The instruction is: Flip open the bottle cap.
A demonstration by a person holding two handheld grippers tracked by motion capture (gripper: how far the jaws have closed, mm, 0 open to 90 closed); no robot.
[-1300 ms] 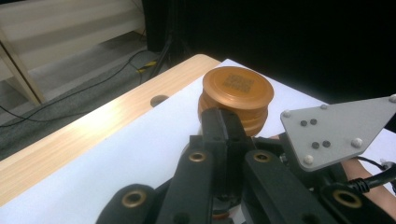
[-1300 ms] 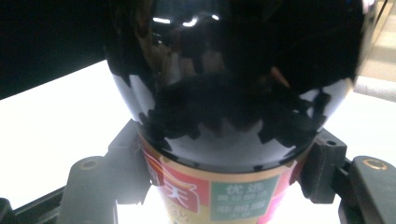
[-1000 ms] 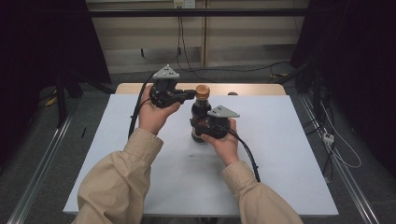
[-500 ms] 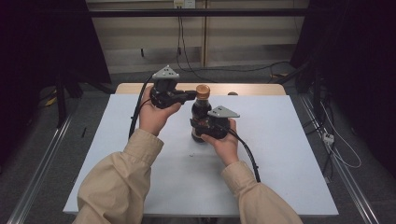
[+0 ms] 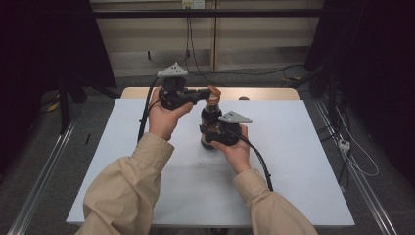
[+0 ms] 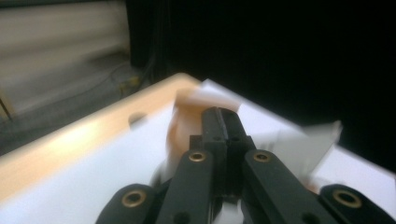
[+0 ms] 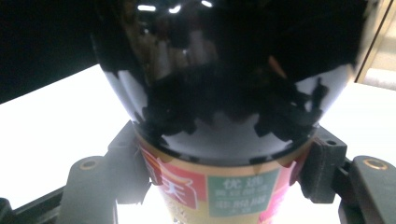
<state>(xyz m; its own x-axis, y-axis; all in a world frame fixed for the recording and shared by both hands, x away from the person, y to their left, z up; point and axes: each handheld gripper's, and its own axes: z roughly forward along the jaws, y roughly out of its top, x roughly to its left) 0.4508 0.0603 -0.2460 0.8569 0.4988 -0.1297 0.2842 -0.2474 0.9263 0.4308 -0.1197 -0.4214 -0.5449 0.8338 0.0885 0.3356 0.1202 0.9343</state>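
You are busy opening the bottle (image 5: 211, 126). It stands upright near the middle of the white worktop (image 5: 293, 161). Your right tongs (image 5: 209, 133) are clamped on the bottle's round body, just above the label (image 7: 219, 191), and hold it steady. Your left tongs (image 5: 204, 93) are pressed together, right beside the brown cap (image 5: 214, 92) on top of the bottle; the left gripper view is blurry, so you cannot tell if they pinch the cap. Next, I think you need to twist or lift the cap while the bottle stays put. Nothing else stands near the bottle. Behind the bottle, past the worktop's far edge, cables (image 5: 274, 72) lie on the floor, out of your way.
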